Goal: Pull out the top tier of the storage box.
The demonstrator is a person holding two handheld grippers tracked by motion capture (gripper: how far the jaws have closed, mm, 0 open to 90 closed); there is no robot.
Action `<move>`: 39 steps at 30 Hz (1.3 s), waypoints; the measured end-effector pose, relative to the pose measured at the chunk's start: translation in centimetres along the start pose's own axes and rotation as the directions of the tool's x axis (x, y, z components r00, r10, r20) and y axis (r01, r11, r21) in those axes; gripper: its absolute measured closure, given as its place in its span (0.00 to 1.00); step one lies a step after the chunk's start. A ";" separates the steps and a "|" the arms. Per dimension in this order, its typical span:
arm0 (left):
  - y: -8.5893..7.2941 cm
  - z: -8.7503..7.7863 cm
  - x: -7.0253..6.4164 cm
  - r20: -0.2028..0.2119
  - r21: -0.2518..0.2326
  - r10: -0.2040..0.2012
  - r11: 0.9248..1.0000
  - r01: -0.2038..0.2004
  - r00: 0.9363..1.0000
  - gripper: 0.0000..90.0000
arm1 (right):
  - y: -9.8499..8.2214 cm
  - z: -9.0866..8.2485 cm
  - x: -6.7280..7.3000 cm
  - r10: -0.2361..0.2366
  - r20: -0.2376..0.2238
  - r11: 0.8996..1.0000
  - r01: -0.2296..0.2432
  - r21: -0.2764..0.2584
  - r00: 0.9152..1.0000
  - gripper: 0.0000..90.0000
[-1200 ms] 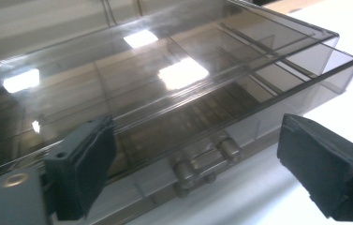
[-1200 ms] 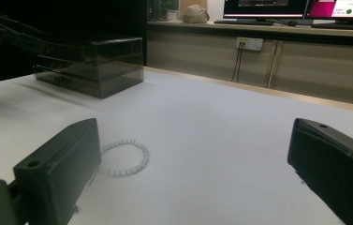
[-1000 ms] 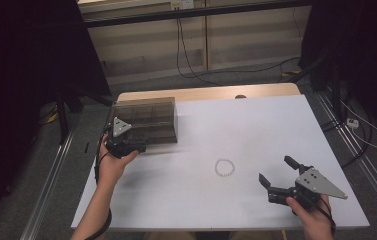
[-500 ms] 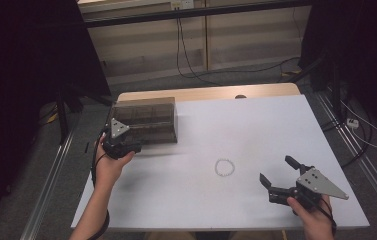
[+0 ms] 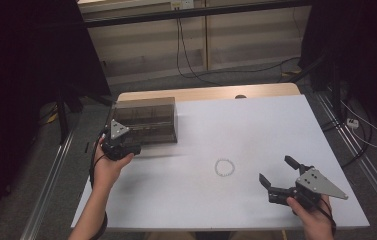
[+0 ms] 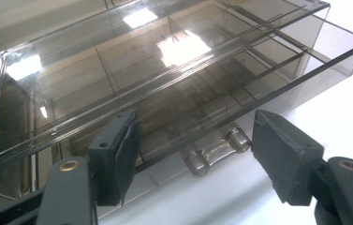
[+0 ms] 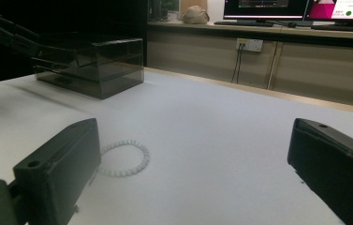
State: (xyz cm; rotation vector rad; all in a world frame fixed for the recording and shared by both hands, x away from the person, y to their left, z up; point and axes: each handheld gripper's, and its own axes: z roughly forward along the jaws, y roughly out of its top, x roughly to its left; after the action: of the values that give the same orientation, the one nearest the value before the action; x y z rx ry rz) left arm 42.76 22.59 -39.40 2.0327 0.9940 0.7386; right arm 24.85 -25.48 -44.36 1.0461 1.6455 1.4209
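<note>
Opening the box: my left hand-held gripper (image 6: 193, 154) sits at the front edge of the smoky clear organiser box (image 5: 146, 120), at the tabletop's (image 5: 256, 125) far-left corner, working on its lid.
Left jaws: they have just been closing and now stand part-spread; the lid's front edge runs between them, the left pad is right at it, but the right pad is clear of the plastic, so I count nothing pinched yet.
Latch: 2 small clear knuckles of the catch (image 6: 216, 150) lie between the jaws, just below the lid edge.
How to do it well: I would centre on the catch, bite only the lid's lip, not the tray under it, and lift slowly so the light box does not slide or tip.
Right hand-held gripper (image 5: 278, 176): jaws spread wide, holding nothing, resting low near the front-right.
Bracelet (image 5: 224, 167): white bead ring lying flat mid-tabletop, just ahead of my right jaws, well apart from the box.
Next, as I judge it: once the lid stands open, the bracelet goes into 1 compartment.
</note>
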 end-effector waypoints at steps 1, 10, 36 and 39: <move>0.0 -0.1 0.0 0.000 0.000 0.001 1.000 -0.001 1.000 0.37 | 0.0 0.0 0.0 0.001 -0.001 1.000 -0.001 0.001 1.000 0.03; 0.1 -0.4 0.2 0.004 -0.003 -0.021 1.000 0.021 1.000 0.42 | 0.0 0.1 0.1 -0.004 -0.005 1.000 0.004 0.004 1.000 0.03; -0.1 0.9 0.2 -0.020 0.061 0.067 0.996 -0.066 0.998 0.27 | 0.0 -0.1 0.0 0.002 0.000 1.000 -0.002 0.001 1.000 0.03; -0.1 0.8 0.1 -0.017 0.069 0.068 0.995 -0.066 0.998 0.27 | 0.0 -0.1 -0.1 0.003 0.003 1.000 -0.003 0.000 1.000 0.03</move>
State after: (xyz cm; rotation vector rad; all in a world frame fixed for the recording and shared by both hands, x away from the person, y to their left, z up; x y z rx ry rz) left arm 43.40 22.45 -39.96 2.1307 0.9784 0.7702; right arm 24.77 -25.60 -44.36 1.0508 1.6426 1.4209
